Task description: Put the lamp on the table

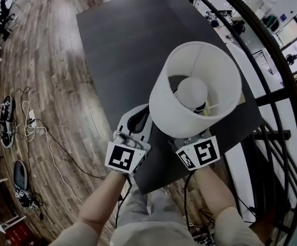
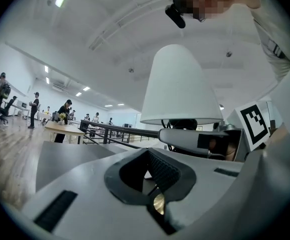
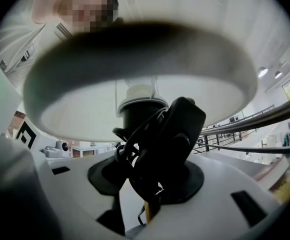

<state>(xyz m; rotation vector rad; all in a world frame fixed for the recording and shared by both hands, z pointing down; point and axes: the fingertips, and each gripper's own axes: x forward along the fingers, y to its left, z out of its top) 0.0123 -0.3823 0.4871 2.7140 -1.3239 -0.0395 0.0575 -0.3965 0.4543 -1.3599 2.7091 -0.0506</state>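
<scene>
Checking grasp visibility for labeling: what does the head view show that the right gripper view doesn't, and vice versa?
Head view only: the dark table, the wood floor with cables, the bulb seen down through the shade, and the left gripper beside the lamp.
Right gripper view only: the right gripper closed on the lamp's black stem, with the cord wound round it, under the shade's rim.
Both: the white shade.

Head view: shade (image 1: 189, 86) hides lamp stem (image 3: 137, 119), right hand-held gripper (image 3: 150, 184) jaw tips; distant people (image 2: 65, 115) too small.
</scene>
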